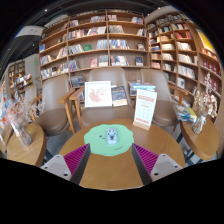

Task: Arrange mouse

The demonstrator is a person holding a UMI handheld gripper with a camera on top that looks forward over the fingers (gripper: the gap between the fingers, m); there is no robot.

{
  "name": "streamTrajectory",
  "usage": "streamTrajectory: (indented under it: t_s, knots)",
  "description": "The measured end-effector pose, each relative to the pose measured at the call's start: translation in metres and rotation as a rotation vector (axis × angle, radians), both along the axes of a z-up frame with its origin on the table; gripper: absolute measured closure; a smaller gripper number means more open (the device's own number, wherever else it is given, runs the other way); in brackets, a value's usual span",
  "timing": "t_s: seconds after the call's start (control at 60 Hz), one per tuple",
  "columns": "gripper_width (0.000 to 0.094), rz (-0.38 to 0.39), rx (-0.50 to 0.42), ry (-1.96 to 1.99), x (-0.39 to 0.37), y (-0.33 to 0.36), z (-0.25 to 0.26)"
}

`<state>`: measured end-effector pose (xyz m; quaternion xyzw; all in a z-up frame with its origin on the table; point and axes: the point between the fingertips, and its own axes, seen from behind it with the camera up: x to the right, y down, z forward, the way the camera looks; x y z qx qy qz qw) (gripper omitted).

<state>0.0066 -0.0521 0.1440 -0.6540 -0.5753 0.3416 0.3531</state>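
Green mouse mat (108, 139) lies centred on the round wooden table (110, 168), a small pale mouse (111, 137) resting on it, apparently staged for pickup. The tongs (110, 160) hover apart, holding nothing, just short of the mat, lined up toward the mouse beyond their fingers.

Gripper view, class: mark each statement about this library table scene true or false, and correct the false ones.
1. A mouse lies on a green mat. True.
2. The claw is shut on the mouse. False: its fingers are open, and the mouse lies beyond them.
3. Bookshelves line the back wall. True.
4. The round table is metal. False: it looks wooden.
5. The green mat hangs off the table edge. False: it lies flat on the tabletop.
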Motion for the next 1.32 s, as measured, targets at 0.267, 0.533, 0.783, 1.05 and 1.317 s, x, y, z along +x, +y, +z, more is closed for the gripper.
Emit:
streamTrajectory:
  t_s: [0.267, 0.533, 0.783, 1.05, 1.317]
  knots:
    - [0.0085, 0.044, 0.000, 0.007, 0.163, 0.002, 0.016]
    - [0.0081, 0.036, 0.024, 0.014, 0.234, 0.017, 0.013]
    - [0.0084, 0.040, 0.062, 0.025, 0.253, 0.026, 0.018]
    - [0.0081, 0.095, 0.092, 0.066, 0.264, 0.010, 0.027]
    - [0.0078, 0.085, 0.068, 0.050, 0.268, 0.008, 0.029]
